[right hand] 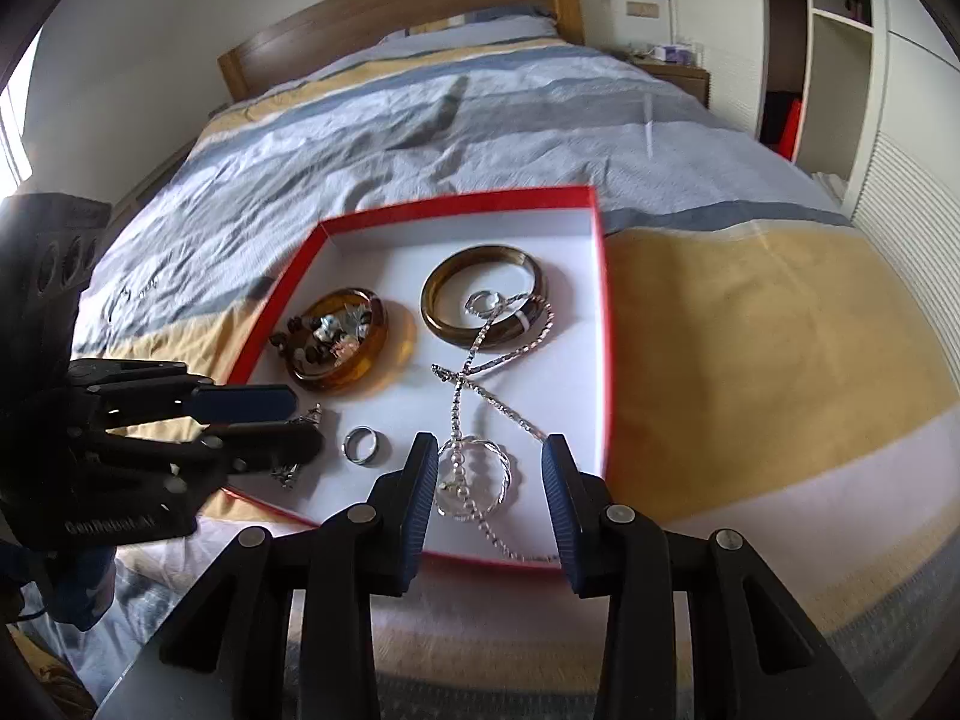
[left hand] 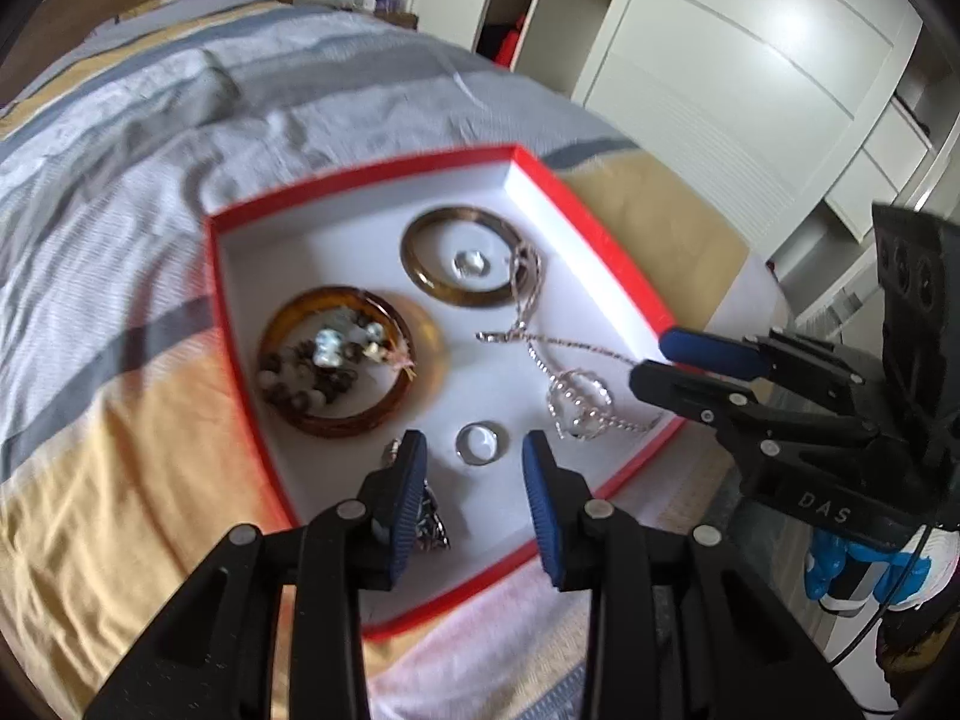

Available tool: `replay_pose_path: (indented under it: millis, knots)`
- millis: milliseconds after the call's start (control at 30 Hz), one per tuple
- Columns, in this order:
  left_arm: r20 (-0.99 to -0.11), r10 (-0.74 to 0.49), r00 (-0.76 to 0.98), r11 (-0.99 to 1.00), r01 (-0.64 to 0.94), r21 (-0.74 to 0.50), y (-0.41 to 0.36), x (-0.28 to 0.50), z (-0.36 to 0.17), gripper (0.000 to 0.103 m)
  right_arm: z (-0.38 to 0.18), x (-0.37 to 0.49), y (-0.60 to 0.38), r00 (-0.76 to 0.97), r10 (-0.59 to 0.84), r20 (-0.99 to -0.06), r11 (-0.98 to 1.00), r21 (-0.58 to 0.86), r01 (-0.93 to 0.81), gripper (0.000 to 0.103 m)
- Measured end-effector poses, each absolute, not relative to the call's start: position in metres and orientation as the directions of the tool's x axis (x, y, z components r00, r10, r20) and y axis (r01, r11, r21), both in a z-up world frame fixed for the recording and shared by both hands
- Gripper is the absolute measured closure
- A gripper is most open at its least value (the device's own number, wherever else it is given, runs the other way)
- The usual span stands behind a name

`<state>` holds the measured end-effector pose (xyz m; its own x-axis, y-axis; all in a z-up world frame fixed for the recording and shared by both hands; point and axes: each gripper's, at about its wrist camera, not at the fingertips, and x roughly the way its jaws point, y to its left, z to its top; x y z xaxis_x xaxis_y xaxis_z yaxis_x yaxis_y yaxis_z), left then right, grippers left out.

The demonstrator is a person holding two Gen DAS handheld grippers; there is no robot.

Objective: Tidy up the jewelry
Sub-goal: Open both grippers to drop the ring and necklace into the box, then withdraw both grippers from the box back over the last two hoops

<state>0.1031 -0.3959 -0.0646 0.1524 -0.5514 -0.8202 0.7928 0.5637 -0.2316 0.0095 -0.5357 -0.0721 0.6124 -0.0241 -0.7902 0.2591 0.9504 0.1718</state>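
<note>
Both tools parted, holding nothing: left tool [left hand: 474, 468] hanging over the silver ring [left hand: 481, 444] low in the frame, right tool [right hand: 489, 480] over the twisted bangle [right hand: 477, 477] in the red box [right hand: 456, 204] on the bed. Best to go slow, pinch one piece only (chain [right hand: 480, 372] snags easily), lift straight up

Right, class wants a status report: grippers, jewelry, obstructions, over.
Left gripper open, empty, over silver ring. Right gripper open above twisted bangle. Jewelry all in red box. Chain overlaps the bangle.
</note>
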Motion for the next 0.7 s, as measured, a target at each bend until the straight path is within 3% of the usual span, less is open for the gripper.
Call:
replay_pose_path:
  millis: [167, 400, 700]
  knots:
    - [-0.795, -0.569, 0.210, 0.590, 0.778, -0.217, -0.367, 0.093, -0.037, 0.071, -0.048, -0.003, -0.523, 0.638, -0.039, -0.769, 0.950, 0.169, 0.262, 0.066]
    - [-0.789, -0.542, 0.291, 0.666, 0.721, -0.192, -0.304, 0.081, -0.006, 0.060, -0.013, -0.012, -0.489, 0.683, -0.033, -0.729, 0.955, 0.179, 0.236, 0.065]
    - [-0.765, -0.496, 0.411, 0.769, 0.617, -0.167, -0.214, 0.069, 0.018, 0.059, 0.031, -0.005, -0.418, 0.732, 0.023, -0.680, 0.979, 0.163, 0.121, 0.058]
